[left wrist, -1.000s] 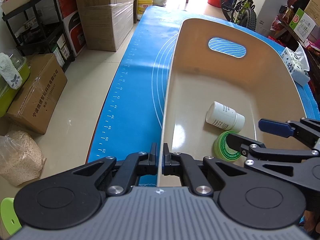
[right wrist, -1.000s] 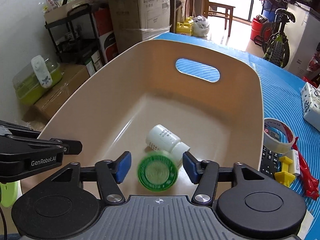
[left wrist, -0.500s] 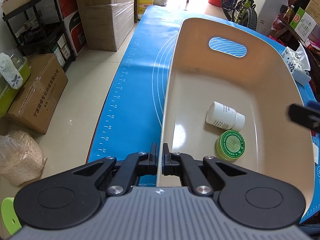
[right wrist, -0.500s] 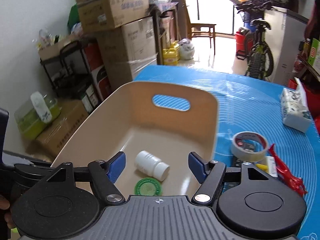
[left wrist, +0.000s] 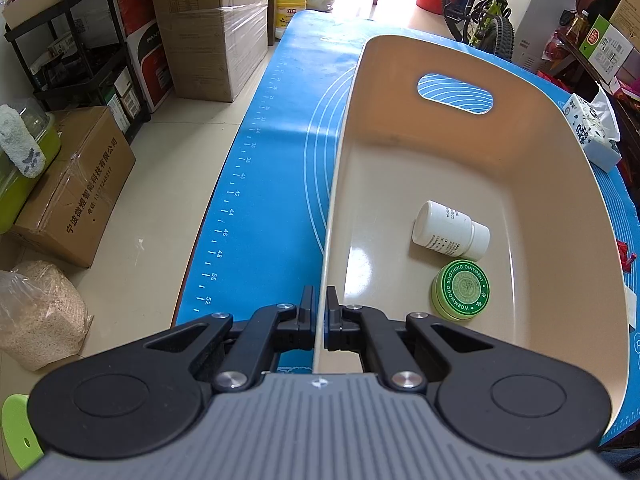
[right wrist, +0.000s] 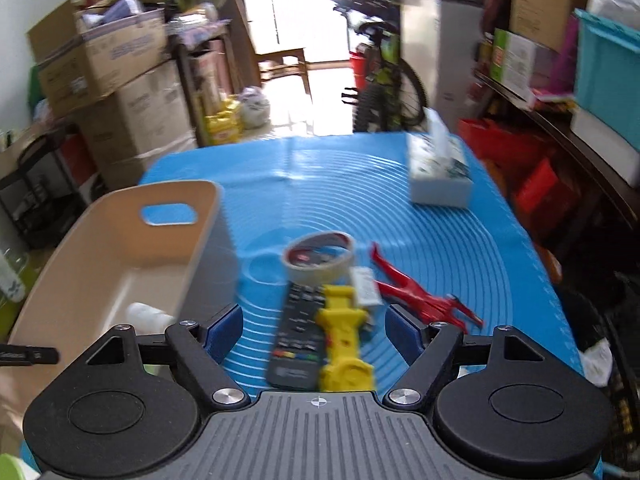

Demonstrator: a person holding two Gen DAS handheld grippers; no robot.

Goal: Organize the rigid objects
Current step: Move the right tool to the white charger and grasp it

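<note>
My left gripper is shut on the near rim of the beige bin. Inside the bin lie a white pill bottle on its side and a green ointment tin. My right gripper hangs above the blue mat, right of the bin; its jaws are opening with nothing pressed between them. Below it lie a black remote, a yellow dumbbell-shaped toy, a roll of tape, a small white item and a red clip. The view is blurred.
A tissue pack sits at the mat's far right. Cardboard boxes, a black shelf rack, a sack of grain and a bicycle stand on the floor around the table. The mat's left edge drops to the floor.
My right gripper let go of the green tin, which now lies in the bin, then drew out and swung right over the mat's loose items. The left gripper kept its hold.
</note>
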